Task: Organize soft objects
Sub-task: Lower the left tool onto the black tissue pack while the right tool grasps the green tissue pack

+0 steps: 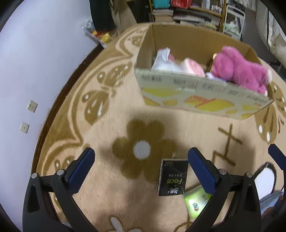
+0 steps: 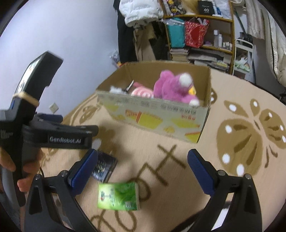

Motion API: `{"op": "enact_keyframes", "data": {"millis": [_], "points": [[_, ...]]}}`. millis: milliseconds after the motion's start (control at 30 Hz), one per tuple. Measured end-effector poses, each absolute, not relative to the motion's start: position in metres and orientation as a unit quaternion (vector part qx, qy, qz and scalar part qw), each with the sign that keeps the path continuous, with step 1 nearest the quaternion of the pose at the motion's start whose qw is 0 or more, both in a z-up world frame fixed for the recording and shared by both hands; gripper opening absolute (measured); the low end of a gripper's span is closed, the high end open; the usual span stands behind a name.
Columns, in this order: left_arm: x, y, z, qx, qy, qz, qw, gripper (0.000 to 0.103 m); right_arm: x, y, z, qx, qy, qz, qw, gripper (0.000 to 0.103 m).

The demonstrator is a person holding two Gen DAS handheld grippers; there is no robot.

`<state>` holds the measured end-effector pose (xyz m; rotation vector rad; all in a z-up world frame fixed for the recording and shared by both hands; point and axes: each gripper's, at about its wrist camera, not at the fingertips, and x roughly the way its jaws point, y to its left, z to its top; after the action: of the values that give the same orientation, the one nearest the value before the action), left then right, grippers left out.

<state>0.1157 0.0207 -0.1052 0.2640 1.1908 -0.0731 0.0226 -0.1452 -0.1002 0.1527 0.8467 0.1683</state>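
Observation:
An open cardboard box (image 1: 196, 89) (image 2: 157, 116) stands on the rug and holds a pink plush toy (image 1: 237, 69) (image 2: 173, 87), a pink striped soft item (image 1: 193, 67) (image 2: 143, 92) and a white soft item (image 1: 160, 58). A black tissue pack (image 1: 172, 177) (image 2: 103, 166) and a green tissue pack (image 1: 196, 201) (image 2: 118, 196) lie on the rug. My left gripper (image 1: 141, 166) is open and empty above the rug, left of the black pack. My right gripper (image 2: 141, 166) is open and empty, hovering over the green pack.
The beige rug (image 1: 107, 125) has brown butterfly and flower patterns. A lilac wall (image 1: 35, 62) with sockets runs along the left. Cluttered shelves (image 2: 200, 35) and hanging clothes (image 2: 139, 12) stand behind the box. The left gripper's body (image 2: 44, 132) fills the right view's left side.

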Motion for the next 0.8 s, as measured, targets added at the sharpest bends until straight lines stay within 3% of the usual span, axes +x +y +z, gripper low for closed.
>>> {"op": "enact_keyframes", "data": {"millis": [800], "points": [[0.119,0.007,-0.165,0.155,0.644,-0.055,0.747,0.103,0.018,-0.09,-0.149,0.014,0.496,0.13,0.858,0.103]]}}
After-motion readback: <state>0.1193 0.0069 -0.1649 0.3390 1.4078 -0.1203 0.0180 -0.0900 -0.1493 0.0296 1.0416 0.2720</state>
